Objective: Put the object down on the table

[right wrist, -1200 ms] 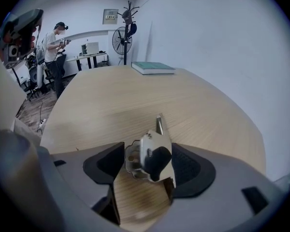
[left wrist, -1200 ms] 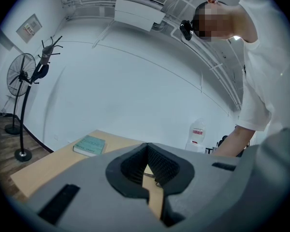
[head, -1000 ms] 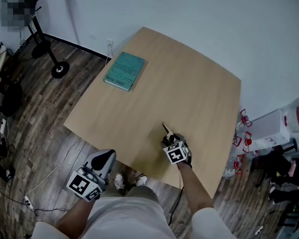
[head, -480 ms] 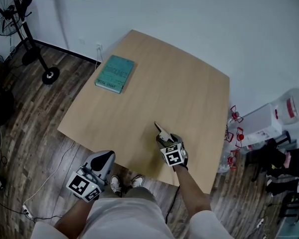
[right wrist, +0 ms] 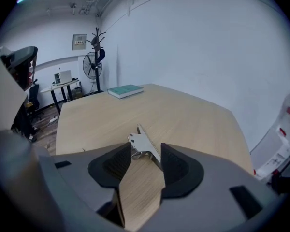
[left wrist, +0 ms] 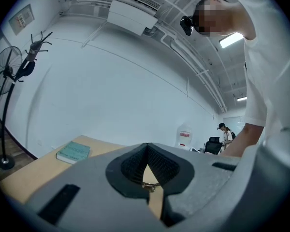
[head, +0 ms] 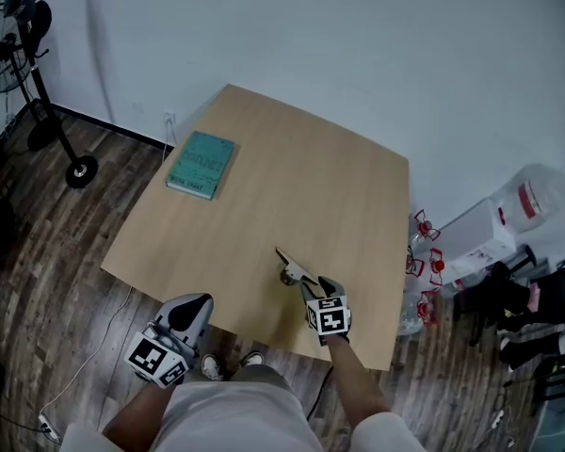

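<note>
A small silver metal clip [head: 290, 267] lies on the light wooden table [head: 292, 177] near its front edge. My right gripper [head: 303, 284] is just behind it, low over the table. In the right gripper view the clip [right wrist: 144, 144] sits at the tips of the two black pads [right wrist: 117, 162]. The right gripper [right wrist: 146, 152] has its jaws apart and closing, and I see no firm press on the clip. My left gripper [head: 194, 305] hangs off the table's front, over the floor, its jaws together and empty [left wrist: 147, 146].
A teal book [head: 201, 165] lies at the table's far left corner. A fan stand [head: 47, 111] is on the floor to the left. A water jug [head: 532, 196] and boxes crowd the floor to the right. A white wall runs behind the table.
The head view has drifted, so the table sits further left in the picture. The right gripper stays by the metal clip near the front edge. The left gripper has hardly moved.
</note>
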### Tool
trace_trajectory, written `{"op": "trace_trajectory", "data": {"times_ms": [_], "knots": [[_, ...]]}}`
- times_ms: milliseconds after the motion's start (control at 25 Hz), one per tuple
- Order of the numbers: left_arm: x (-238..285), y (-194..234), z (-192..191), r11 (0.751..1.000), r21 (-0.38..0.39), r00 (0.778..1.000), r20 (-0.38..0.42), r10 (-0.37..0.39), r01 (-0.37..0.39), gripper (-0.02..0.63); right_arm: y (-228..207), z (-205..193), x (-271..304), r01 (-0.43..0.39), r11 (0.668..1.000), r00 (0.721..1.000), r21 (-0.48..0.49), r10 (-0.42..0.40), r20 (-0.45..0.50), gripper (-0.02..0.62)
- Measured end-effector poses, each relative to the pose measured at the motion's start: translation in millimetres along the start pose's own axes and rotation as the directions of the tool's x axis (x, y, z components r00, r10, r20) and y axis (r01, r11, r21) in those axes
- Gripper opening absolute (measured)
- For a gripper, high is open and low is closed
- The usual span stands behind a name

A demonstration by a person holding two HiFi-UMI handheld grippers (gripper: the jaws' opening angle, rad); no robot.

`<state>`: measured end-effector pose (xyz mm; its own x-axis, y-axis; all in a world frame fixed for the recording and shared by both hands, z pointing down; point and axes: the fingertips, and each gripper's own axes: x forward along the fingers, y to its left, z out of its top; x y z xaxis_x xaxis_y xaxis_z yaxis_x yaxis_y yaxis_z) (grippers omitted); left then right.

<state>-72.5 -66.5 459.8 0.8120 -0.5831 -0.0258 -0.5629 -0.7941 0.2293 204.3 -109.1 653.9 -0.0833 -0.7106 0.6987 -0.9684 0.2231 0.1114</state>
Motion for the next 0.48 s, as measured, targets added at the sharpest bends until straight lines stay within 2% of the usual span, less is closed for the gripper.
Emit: {"op": "trace_trajectory", "data": {"times_ms": [240,400,480], "knots": [[16.4,-9.8,1.8,0.998,0.046,0.999,0.006,-0.039,0.038,0.006,-22.1,-7.5,-32.3,0.041,0.983,0.996,0.179,-0.055,0.074,0.100],[28.4,-17.8,6.5,0.996,0.057,0.998,0.009,-0.063,0.063,0.008,-46.5,-8.3,-60.1,0.049,0.949,0.986,0.311,-0.096,0.138,0.089],[34.3,-19.0,11.2,0.995,0.066,0.997,0.011,-0.071,0.070,0.007,-61.6,-6.5,-75.1,0.063,0.930,0.977,0.363,-0.131,0.166,0.062]]}}
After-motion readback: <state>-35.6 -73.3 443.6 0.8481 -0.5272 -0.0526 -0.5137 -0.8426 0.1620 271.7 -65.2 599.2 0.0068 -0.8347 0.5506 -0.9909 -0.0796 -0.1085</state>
